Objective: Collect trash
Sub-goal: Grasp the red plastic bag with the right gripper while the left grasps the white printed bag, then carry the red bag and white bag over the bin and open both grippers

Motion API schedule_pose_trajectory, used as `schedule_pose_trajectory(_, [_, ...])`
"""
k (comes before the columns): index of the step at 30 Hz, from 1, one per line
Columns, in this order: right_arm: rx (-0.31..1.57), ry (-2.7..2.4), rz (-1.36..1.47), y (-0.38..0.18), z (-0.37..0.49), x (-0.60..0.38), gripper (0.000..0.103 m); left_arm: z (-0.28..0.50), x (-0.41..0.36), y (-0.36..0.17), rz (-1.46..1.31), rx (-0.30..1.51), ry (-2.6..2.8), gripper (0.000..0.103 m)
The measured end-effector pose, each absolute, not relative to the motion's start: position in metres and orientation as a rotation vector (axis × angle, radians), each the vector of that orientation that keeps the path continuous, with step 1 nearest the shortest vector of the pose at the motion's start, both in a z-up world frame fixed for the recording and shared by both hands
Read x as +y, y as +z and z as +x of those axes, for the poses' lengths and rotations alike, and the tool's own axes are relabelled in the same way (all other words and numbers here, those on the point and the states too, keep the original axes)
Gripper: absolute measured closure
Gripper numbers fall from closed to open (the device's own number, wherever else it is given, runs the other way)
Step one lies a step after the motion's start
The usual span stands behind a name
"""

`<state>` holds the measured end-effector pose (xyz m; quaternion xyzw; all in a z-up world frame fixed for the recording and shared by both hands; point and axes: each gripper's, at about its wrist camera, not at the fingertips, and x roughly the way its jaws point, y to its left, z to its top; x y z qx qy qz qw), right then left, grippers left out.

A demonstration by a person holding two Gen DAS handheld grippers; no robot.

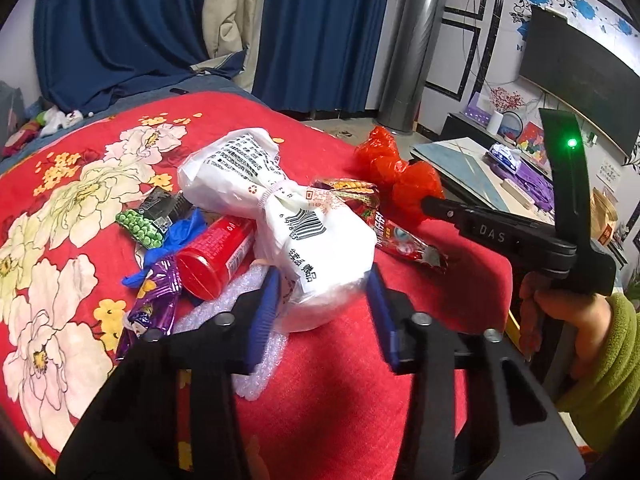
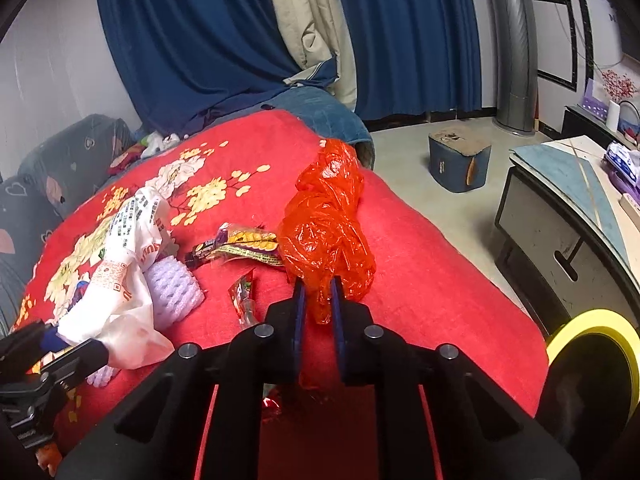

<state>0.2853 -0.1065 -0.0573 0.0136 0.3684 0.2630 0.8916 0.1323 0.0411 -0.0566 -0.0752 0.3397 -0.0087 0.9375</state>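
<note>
Trash lies on a red flowered blanket (image 1: 420, 360). My left gripper (image 1: 322, 280) has its blue fingers around the near end of a white printed plastic bag (image 1: 316, 236), jaws wide and touching its sides. My right gripper (image 2: 319, 292) is shut on a crumpled orange-red plastic bag (image 2: 326, 216), which also shows in the left wrist view (image 1: 394, 172). Other trash: a red canister (image 1: 218, 256), a purple wrapper (image 1: 154, 304), a green pea packet (image 1: 144, 228), a blue glove (image 1: 182, 232), a red snack wrapper (image 1: 384, 228), white foam (image 2: 174, 292).
A yellow-rimmed black bin (image 2: 596, 368) stands at the lower right beside the blanket. A low cabinet (image 2: 560, 240) and a blue box (image 2: 460, 164) stand on the floor to the right. Blue curtains (image 2: 200, 40) hang behind.
</note>
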Motion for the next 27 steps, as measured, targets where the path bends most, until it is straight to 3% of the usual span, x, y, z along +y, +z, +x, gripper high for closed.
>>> schedule_pose_trajectory(7, [0.72,0.531,0.062,-0.049,0.273,-0.125,0.092,0.129,0.039,-0.054,-0.153,0.674,-0.046,0.08])
schedule_pose_trajectory(27, [0.634,0.563,0.099,-0.019,0.225,-0.154,0.092,0.107,0.022,-0.018,-0.118,0.532,-0.114,0.085])
